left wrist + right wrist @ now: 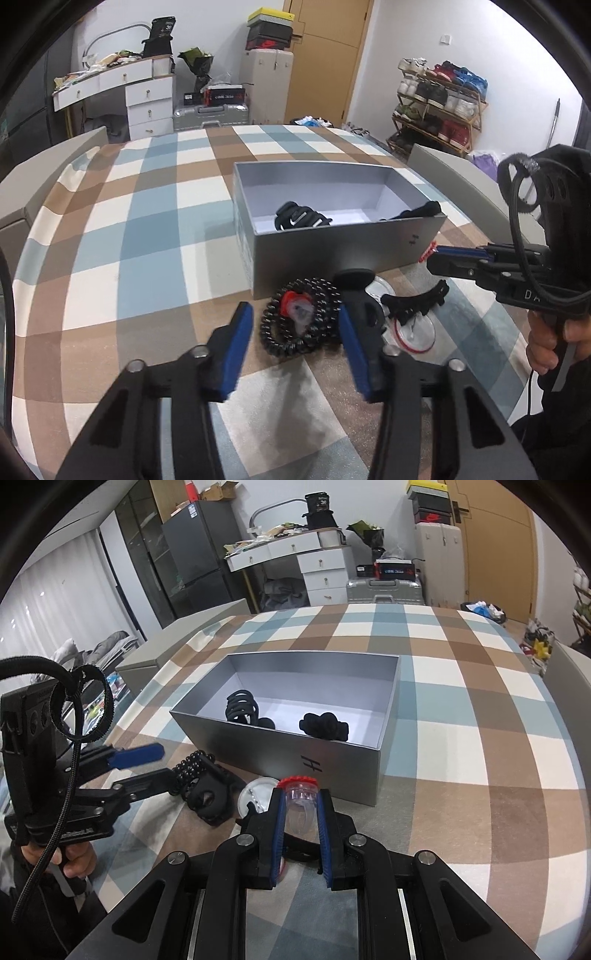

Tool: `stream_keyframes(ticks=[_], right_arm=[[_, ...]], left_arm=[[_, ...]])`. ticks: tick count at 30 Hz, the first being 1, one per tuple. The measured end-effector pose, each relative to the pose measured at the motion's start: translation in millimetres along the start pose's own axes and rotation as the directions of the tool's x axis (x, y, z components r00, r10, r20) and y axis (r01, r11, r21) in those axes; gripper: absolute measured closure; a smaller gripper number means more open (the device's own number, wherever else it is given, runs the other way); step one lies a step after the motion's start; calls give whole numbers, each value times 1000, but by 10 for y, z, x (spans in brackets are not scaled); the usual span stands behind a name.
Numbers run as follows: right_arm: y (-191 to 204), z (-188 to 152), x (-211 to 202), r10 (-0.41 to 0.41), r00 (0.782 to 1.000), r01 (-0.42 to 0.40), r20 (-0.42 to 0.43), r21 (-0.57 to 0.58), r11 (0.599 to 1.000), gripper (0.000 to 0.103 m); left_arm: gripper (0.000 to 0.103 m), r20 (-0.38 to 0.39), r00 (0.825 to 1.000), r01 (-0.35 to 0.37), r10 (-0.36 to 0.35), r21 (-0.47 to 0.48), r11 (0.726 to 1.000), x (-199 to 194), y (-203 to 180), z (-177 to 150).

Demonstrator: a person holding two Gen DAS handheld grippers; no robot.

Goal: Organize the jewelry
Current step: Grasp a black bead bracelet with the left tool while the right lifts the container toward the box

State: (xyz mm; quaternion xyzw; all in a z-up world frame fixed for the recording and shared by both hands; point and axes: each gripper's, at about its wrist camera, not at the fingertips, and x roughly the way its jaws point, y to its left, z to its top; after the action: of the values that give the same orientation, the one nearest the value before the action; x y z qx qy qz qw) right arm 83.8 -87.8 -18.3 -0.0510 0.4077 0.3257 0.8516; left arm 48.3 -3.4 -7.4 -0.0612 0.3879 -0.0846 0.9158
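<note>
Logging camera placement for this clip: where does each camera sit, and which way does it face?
Left wrist: on the left gripper, looking down along its fingers at black coil hair ties before the silver box; the right gripper and a hand show.
Right wrist: on the right gripper, shut on a small clear jar, facing the same box; the left gripper shows.
Shared: box, hair ties, checked tablecloth.

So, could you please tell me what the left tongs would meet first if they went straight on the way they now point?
Most likely the black beaded bracelet coil lying on the tablecloth, just ahead of the left tongs; the silver box stands behind it. Depth is unclear.
</note>
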Motion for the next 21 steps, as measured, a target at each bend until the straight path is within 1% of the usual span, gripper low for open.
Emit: stream_keyframes(ticks=[4, 6, 8, 10, 13, 16, 21], right_arm=[[-6, 6, -8, -2, 1000, 2, 2, 2, 1000, 87], [-7, 4, -11, -2, 1000, 2, 3, 1, 1000, 87], [0, 5, -6, 0, 1000, 0, 1, -1, 1000, 87], [2, 3, -6, 0, 1000, 0, 1, -2, 1000, 87], [4, 2, 0, -2, 1000, 2, -1, -2, 1000, 87], [9, 5, 0, 1, 1000, -1, -1, -3, 1000, 87], [5, 11, -18, 4, 1000, -4, 6, -1, 1000, 87]], left_arm=[[64, 0, 1000, 3, -3, -3, 1000, -16, 16, -1], [72, -3, 1000, 17, -17, -5, 1000, -11, 20, -6], [85, -11, 999, 46, -46, -9, 999, -4, 17, -11], [90, -16, 998, 66, -66, -3, 998, -5, -5, -20], [98, -14, 997, 76, -76, 18, 997, -32, -48, -19], [98, -7, 998, 68, -68, 27, 997, -43, -57, -16], [99, 18, 997, 70, -70, 11, 997, -87, -21, 14]])
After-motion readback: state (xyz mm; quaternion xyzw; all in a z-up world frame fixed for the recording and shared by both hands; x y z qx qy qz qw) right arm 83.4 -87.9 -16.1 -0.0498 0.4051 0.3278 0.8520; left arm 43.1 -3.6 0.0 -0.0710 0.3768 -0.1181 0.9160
